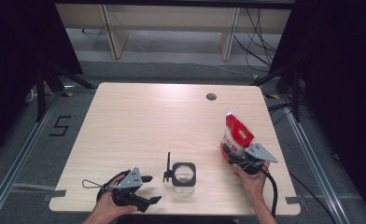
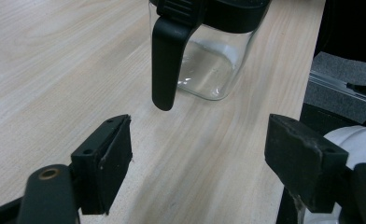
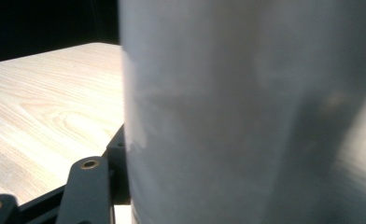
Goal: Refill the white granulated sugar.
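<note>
A clear square glass jar (image 1: pixel 184 176) with a black rim and a black side handle (image 1: pixel 167 170) stands near the table's front edge. My left gripper (image 1: pixel 149 188) lies just left of it, open and holding nothing. In the left gripper view the jar (image 2: pixel 210 63) and its handle (image 2: pixel 165 65) sit close ahead of the spread jaws. My right gripper (image 1: pixel 232 156) is shut on the lower end of a red and white pouch (image 1: pixel 237 133), held upright at the front right. The pouch's grey back (image 3: pixel 246 112) looms blurred in the right gripper view.
The light wooden table (image 1: pixel 139 121) has a round cable hole (image 1: pixel 211 96) near its far edge. Black curtains and stand legs flank the table on both sides. A pale desk frame stands behind it.
</note>
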